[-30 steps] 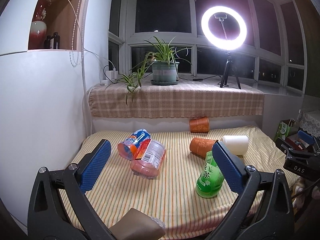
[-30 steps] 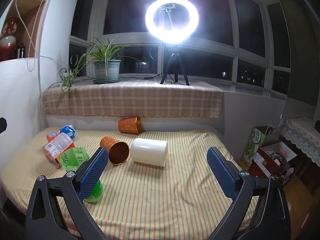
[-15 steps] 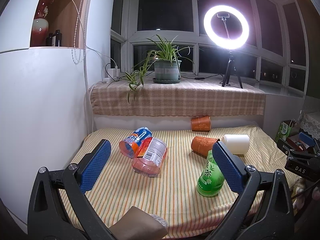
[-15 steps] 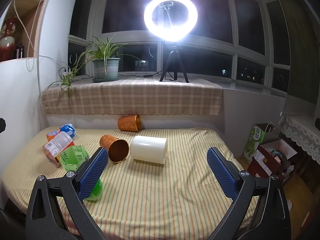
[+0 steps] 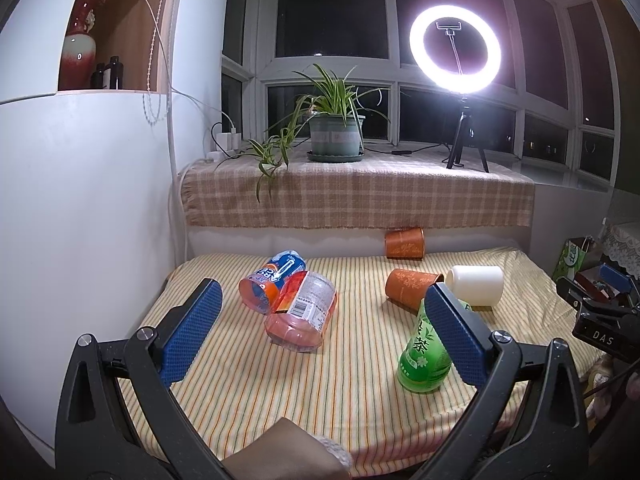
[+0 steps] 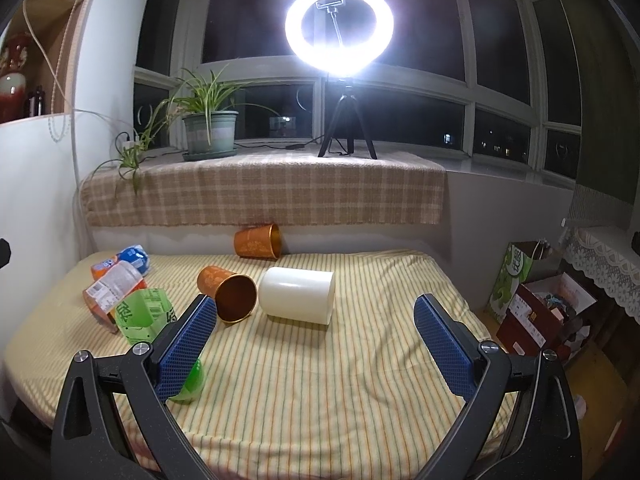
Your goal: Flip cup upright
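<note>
Both grippers are hovering spread wide and holding nothing: the right gripper (image 6: 316, 340) is filling the lower part of its frame above the striped cloth (image 6: 320, 392), and the left gripper (image 5: 320, 328) is doing the same in its own view. Three cups are lying on their sides. The white cup (image 6: 296, 295) is sitting at the centre of the right view, just beside or touching the nearer orange cup (image 6: 227, 293), whose mouth is facing the camera; a second orange cup (image 6: 258, 241) is resting above them, against the padded back edge. Which one is meant I cannot tell, though the white cup is lying most squarely ahead of the right gripper. A good approach would be closing across the cup's curved wall near its middle, lifting clear of the orange neighbour and the green tea bottle (image 6: 148, 316) at lower left before rotating, then setting the base flat, since soft cloth may be letting it tip.
</note>
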